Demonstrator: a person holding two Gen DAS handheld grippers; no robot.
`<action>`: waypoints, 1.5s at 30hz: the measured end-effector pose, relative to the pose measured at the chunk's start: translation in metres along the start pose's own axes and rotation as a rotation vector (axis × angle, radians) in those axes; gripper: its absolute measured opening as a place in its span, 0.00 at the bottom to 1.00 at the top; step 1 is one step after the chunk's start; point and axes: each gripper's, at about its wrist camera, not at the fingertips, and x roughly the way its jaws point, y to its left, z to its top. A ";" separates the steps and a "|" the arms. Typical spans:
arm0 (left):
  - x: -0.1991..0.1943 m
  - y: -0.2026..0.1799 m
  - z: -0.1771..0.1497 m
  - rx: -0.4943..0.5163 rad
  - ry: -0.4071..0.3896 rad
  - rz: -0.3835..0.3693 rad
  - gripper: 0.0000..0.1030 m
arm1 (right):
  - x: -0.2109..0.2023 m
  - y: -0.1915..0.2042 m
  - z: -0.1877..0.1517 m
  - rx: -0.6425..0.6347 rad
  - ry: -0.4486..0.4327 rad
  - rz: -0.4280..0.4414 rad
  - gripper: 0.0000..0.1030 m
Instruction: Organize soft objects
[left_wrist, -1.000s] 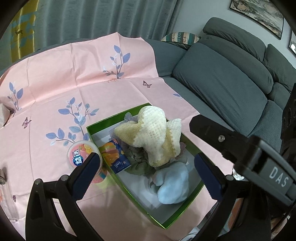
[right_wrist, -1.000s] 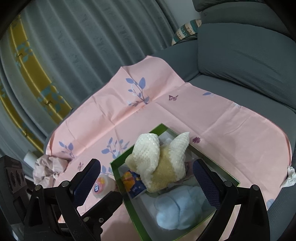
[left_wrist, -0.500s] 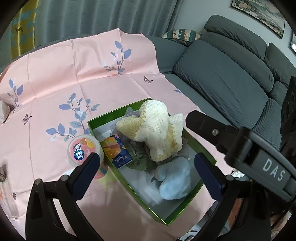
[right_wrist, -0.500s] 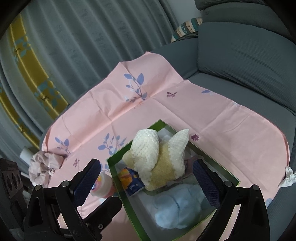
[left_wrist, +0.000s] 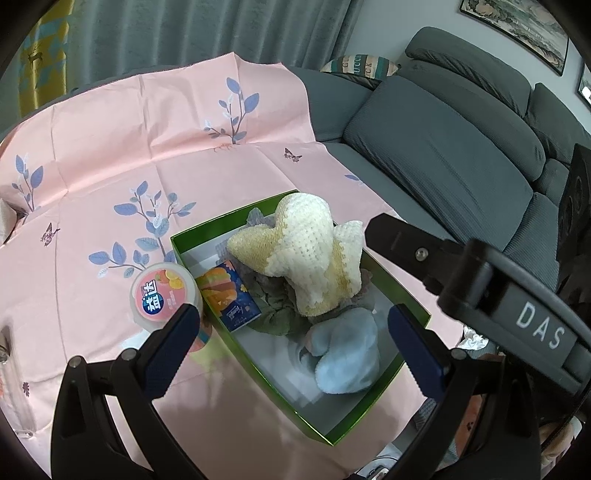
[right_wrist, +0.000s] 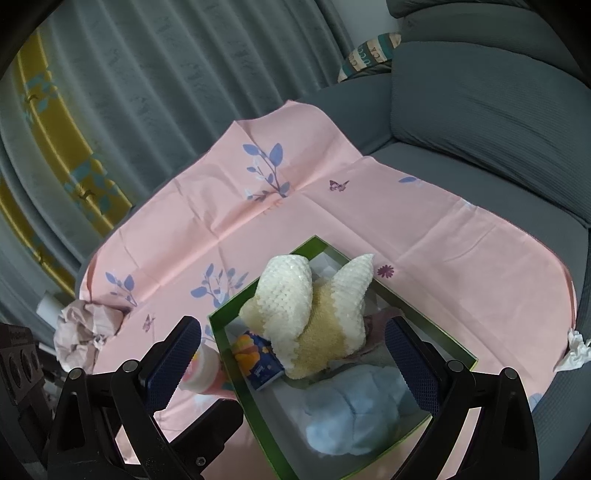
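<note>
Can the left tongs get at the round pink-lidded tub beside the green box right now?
Probably yes. The left tongs are open and empty, and the tub stands outside the green box, nothing above it.

Grey sofa (left_wrist: 461, 155), grey curtains (right_wrist: 166, 92)

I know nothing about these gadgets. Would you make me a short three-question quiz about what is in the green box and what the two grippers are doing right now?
1. True or false: the cream and yellow crocheted plush toy lies outside the green cardboard box.
2. Which soft thing lies nearest the cameras inside the box?
A. a red woollen scarf
B. the pale blue fluffy cloth
C. a striped sock
3. Fill in: the left gripper and right gripper both have their fingers ____ and hold nothing.

Key: 1 false; 2 B; 3 open.
</note>
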 end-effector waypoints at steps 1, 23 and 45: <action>0.000 -0.001 0.000 0.000 -0.001 0.000 0.99 | 0.000 -0.001 -0.001 0.000 0.000 -0.001 0.97; -0.001 -0.001 -0.002 0.005 0.000 -0.003 0.99 | 0.000 -0.003 -0.002 0.005 0.005 -0.023 0.97; -0.003 -0.001 -0.006 0.005 0.007 0.004 0.99 | 0.001 -0.006 -0.002 0.005 0.008 -0.038 0.97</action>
